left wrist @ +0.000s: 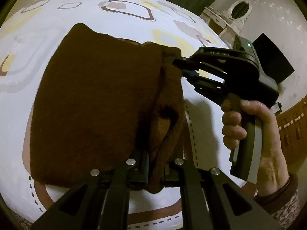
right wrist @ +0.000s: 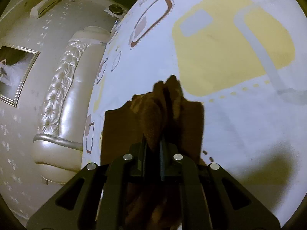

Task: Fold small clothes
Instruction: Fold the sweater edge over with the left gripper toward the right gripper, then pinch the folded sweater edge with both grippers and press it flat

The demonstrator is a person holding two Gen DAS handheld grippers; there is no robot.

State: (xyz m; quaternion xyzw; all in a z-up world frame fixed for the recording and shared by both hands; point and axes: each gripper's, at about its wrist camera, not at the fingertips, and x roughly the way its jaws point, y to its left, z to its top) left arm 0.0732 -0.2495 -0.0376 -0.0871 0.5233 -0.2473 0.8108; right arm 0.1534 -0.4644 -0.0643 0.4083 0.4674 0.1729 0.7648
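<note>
Both grippers, left (left wrist: 153,172) and right (right wrist: 153,149), clench the brown cloth's (left wrist: 92,99) edge above an uncluttered patterned bedsheet (left wrist: 119,25).

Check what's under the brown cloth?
Under the brown cloth only the patterned bedsheet shows, around its edges. The cloth covers whatever lies directly beneath. Both grippers' jaws pinch its right edge.

Rust-brown cloth (left wrist: 92,99) on white sheet (right wrist: 239,126) patterned yellow, brown, grey.
</note>
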